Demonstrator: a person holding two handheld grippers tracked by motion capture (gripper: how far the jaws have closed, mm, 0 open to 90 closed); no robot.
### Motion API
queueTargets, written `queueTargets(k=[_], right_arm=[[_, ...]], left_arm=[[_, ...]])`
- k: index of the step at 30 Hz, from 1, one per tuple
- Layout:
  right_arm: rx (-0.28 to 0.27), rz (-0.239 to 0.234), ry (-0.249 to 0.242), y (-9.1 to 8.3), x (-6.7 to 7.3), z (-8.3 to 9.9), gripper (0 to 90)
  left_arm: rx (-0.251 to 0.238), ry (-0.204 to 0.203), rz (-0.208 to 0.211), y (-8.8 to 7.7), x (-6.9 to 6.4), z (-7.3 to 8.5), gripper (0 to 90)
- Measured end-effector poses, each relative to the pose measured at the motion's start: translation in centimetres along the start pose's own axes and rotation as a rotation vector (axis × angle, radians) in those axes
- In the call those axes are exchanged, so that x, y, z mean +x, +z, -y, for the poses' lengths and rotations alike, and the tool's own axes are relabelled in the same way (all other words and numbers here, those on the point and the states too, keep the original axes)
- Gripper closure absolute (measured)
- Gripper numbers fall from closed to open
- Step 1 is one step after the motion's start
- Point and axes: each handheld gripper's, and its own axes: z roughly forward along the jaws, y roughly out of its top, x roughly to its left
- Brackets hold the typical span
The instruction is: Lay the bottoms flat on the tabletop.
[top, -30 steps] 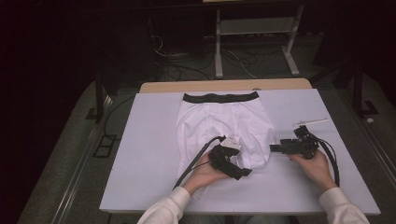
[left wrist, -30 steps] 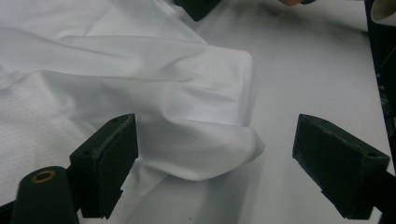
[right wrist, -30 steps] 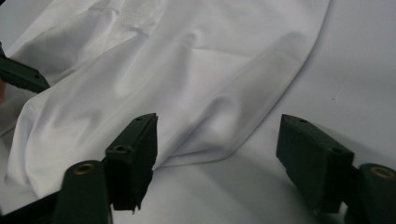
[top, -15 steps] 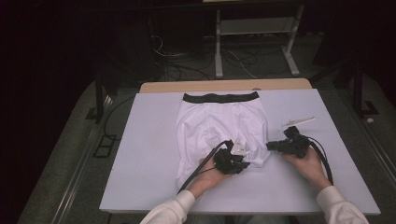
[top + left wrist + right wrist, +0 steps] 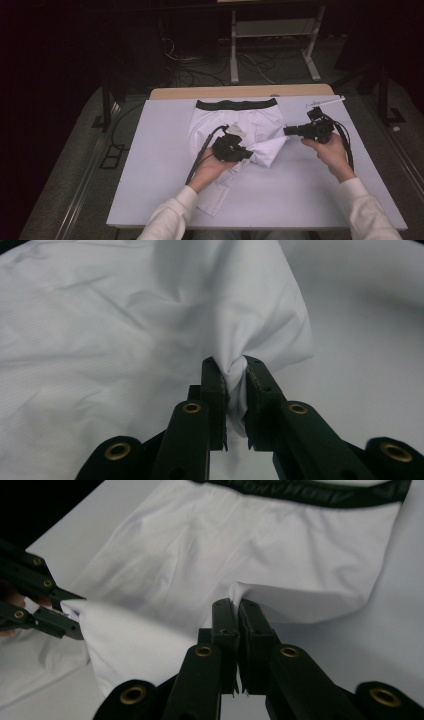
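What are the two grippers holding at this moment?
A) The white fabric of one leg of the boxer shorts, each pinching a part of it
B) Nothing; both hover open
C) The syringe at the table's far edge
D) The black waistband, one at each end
A: the left gripper and the right gripper each have their jaws shut on a pinch of white fabric of the boxer shorts, well short of the black waistband.

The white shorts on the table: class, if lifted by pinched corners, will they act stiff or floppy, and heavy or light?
Probably floppy: the white shorts bunch into folds where the left gripper pinches them. Likely light: the right gripper lifts a corner by a small pinch. The unheld cloth would likely sag.
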Motion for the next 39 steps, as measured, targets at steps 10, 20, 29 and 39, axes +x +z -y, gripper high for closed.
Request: queueTargets(k=[10, 20, 29, 39], right_arm=[[-0.030, 0.045, 0.050, 4.4, -1.3, -4.8, 84.8], [-0.064, 0.060, 0.130, 10.6, -2.6, -5.2, 80.5], [-0.096, 0.060, 0.107, 9.9, -2.4, -3.8, 50.3], [-0.041, 0.048, 0.106, 9.1, -3.1, -2.5, 49.6]], left_arm=[[-0.069, -0.261, -0.016, -0.5, 6.9, 2.6, 84.2], [-0.065, -0.398, -0.075, -0.5, 10.1, 5.2, 87.4], [-0.090, -0.404, -0.097, -1.4, 10.4, 5.2, 87.5], [-0.065, -0.389, -0.104, -0.9, 10.1, 5.1, 87.4]])
